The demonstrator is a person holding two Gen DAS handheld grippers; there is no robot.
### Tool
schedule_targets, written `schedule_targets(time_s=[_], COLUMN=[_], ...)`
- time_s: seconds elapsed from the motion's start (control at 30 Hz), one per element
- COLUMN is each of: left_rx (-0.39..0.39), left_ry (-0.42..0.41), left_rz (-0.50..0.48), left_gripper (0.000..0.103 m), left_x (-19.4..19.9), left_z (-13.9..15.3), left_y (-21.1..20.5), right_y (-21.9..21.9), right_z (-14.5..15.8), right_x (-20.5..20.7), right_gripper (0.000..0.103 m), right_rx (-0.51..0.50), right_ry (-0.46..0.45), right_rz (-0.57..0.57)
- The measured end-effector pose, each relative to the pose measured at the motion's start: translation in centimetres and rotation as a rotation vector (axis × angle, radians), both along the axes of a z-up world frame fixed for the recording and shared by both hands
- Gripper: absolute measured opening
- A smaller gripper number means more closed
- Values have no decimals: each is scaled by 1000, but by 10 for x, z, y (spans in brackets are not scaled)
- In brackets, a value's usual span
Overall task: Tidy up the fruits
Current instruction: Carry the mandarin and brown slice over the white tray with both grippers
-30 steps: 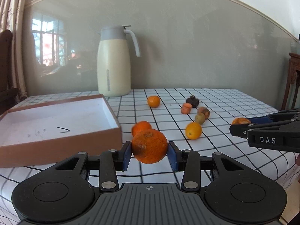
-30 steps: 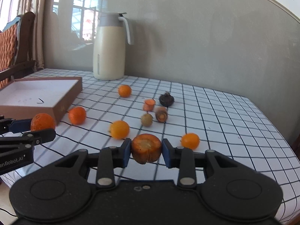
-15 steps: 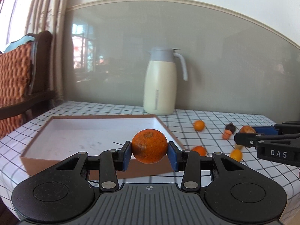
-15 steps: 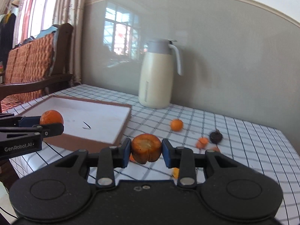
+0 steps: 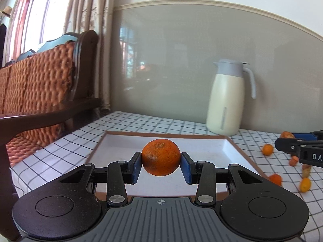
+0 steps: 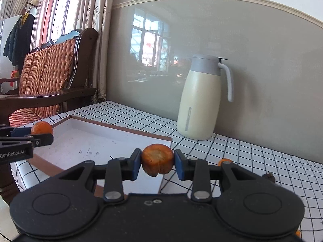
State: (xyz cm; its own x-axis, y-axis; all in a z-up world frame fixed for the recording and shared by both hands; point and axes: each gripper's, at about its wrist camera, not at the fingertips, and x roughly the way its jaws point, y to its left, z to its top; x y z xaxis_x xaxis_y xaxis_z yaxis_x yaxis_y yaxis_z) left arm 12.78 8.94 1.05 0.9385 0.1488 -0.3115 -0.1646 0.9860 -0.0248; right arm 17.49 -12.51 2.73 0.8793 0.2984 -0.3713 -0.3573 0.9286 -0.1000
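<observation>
- Left wrist view: the left gripper (image 5: 160, 166) is clamped on a round orange (image 5: 160, 156), both blue pads (image 5: 135, 167) pressed flat against its sides, the gap between them just the width of the fruit.
- The orange hangs above the near part of the white-floored box (image 5: 201, 151), not touching it.
- At the right edge the right gripper (image 5: 286, 139) pokes in, a brownish-orange fruit (image 5: 287, 134) caught at its tip.
- Loose small fruits (image 5: 267, 149) lie on the checked tablecloth (image 5: 141, 121) to the right of the box; a cream jug (image 5: 227, 98) stands behind it by the wall.
- Since a second ago this view has swung left: then the box sat off to the left with the loose fruit dead ahead, now the box is straight in front.
- Right wrist view: the right gripper (image 6: 157, 164) grips a flattened brownish-orange fruit (image 6: 157, 162), pads (image 6: 136, 164) tight on both sides.
- That fruit hangs over the near right corner of the box (image 6: 121, 129).
- At the left, the left gripper (image 6: 41, 135) shows with its orange (image 6: 42, 128) over the box's far left edge.
- Compared with half a second ago, the box now fills far more of the view, and most of the loose fruit has slid out of sight to the right.
</observation>
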Motion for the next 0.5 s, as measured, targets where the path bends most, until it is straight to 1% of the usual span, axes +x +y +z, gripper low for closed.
schedule_targets(time_s=[0.17, 0.33, 0.5], left_rx=[-4, 10, -7], left_ry=[10, 17, 37], left_rz=[60, 107, 127], left_gripper=[42, 42, 42], left_x=[15, 32, 48], left_z=[-2, -1, -3], left_y=[23, 38, 48], right_y=[12, 19, 26], right_z=[-1, -4, -9], right_x=[28, 58, 89], right_gripper=[27, 27, 27], right_rx=[1, 22, 39], right_ry=[19, 50, 90], right_rz=[14, 18, 14])
